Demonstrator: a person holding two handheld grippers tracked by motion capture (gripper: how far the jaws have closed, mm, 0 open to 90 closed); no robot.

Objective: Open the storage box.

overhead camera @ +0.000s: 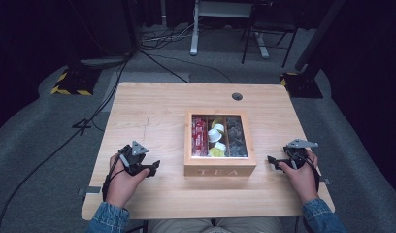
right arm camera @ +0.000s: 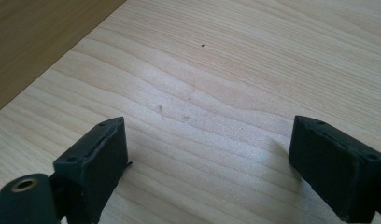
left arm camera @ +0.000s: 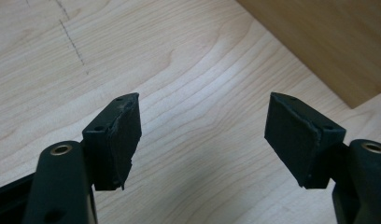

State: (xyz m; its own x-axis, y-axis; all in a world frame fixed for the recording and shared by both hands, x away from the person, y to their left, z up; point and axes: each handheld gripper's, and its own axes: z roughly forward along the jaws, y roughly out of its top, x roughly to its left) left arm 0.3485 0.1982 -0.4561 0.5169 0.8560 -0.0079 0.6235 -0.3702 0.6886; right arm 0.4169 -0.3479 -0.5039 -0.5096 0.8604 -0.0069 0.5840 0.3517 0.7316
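Wooden tea box (overhead camera: 220, 169), "TEA" on its front wall, sits near the tabletop (overhead camera: 152, 111) centre, a bit toward the near edge. Inside, 3 compartments: red packets (overhead camera: 199, 137) left, yellow/white sachets (overhead camera: 217, 138) mid, dark packets (overhead camera: 237, 137) right. L gripper (overhead camera: 154, 168) rests by the near-left corner, just beside the box's left wall, jaws released wide w/ nothing between. R gripper (overhead camera: 272, 161) near the near-right corner, beside the box's right wall, jaws likewise spread, empty.

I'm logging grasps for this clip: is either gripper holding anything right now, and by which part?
Nothing is held. The left gripper and right gripper are both open over bare table, either side of the tea box.
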